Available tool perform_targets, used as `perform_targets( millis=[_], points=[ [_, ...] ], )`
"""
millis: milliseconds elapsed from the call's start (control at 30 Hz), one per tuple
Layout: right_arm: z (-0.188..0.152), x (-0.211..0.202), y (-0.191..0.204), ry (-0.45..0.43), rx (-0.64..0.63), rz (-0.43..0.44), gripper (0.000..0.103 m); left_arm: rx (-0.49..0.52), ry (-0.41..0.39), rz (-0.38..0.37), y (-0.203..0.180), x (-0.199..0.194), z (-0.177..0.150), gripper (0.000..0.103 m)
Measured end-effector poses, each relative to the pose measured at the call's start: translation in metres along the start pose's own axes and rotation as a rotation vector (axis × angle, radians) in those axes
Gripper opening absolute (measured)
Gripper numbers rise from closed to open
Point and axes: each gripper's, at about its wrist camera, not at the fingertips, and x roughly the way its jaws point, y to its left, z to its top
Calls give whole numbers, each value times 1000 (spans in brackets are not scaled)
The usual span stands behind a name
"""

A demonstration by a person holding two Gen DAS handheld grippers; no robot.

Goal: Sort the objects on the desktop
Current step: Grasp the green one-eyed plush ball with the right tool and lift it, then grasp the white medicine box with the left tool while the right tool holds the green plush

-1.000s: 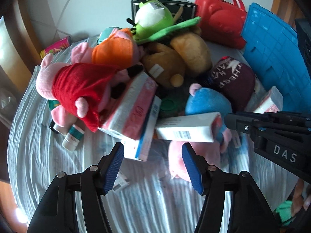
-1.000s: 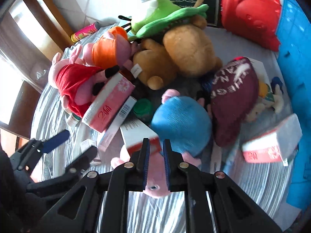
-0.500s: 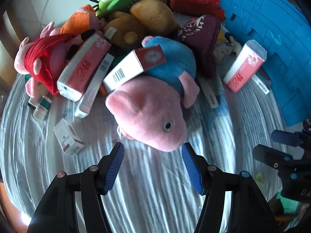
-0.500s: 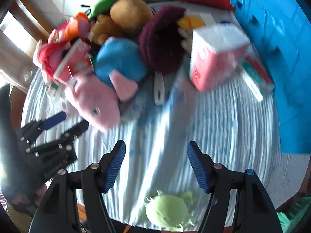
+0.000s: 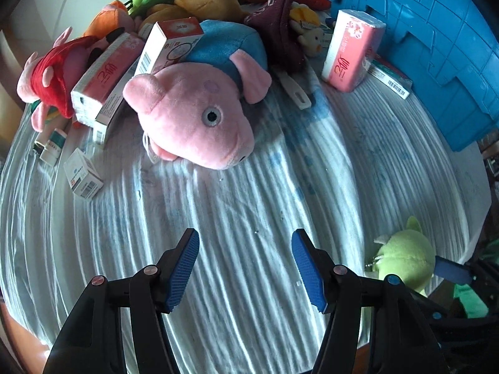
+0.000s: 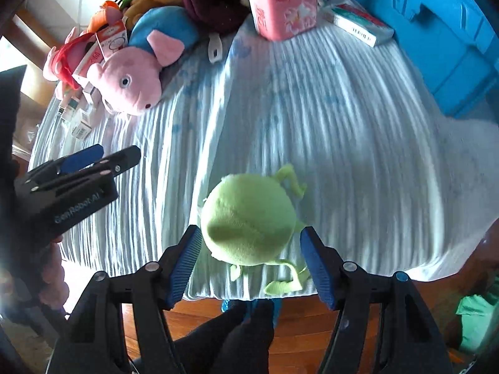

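Straddling the green plush (image 6: 248, 222) at the bench's (image 6: 358, 143) near edge, the right tool (image 6: 251, 266) has its jaws apart, neither pad touching it. The left tool (image 5: 244, 268), jaws also apart, hangs over bare cloth, well short of the pink pig plush (image 5: 193, 118).

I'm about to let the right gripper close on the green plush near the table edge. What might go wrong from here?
1. The green plush lies close to the tablecloth's front edge; a glancing close by the open right gripper might nudge it off.
2. Its thin limbs trail by the pads, so the grip may catch a limb only.
3. The left gripper hovers nearby; lifting leftward risks a bump.
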Motion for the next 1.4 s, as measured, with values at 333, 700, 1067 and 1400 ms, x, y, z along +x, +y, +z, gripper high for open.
perform_targets(
  millis=[333,700,1067,1400],
  points=[
    [31,9,24,-75,-118,59,63,-106,0,59,13,3,-7,62],
    [84,11,83,-112,-238,116,63,-270,-37,166,92,5,17,61],
    [108,47,119,-65,-241,126,64,-400,25,237,173,62,44,62],
    [102,54,125,-46,-241,93,63,-378,-32,203,175,50,35,32]
  ],
)
